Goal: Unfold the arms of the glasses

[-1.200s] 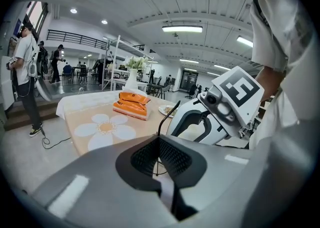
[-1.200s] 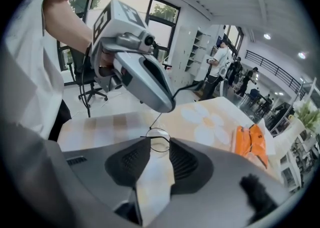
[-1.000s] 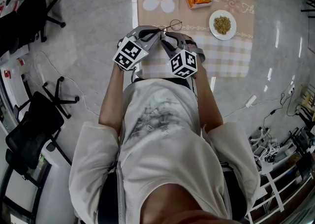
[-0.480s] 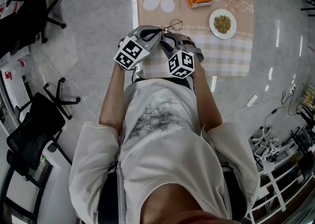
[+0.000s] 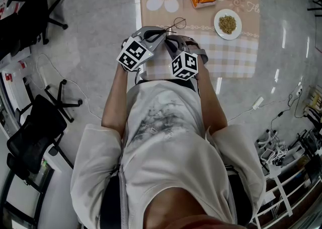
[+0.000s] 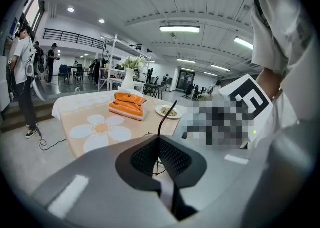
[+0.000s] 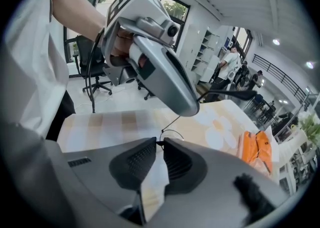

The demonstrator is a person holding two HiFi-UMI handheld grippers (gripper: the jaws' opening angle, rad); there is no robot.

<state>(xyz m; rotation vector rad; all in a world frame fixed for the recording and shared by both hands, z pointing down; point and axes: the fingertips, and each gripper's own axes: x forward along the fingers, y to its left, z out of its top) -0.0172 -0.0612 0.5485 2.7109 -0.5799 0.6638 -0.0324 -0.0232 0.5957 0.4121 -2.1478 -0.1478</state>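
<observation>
Left claw clamped on glasses, right claw just closed on them alongside; next, probably swing an arm out gently

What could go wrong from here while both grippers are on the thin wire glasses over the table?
1. The left gripper is shut on the thin arm of the glasses; the right gripper has just been closing, with part of the glasses between its fingers. Pulling apart too hard could bend the wire.
2. Both grips are small pinches on thin wire, so the glasses could slip and drop onto the tablecloth.
</observation>
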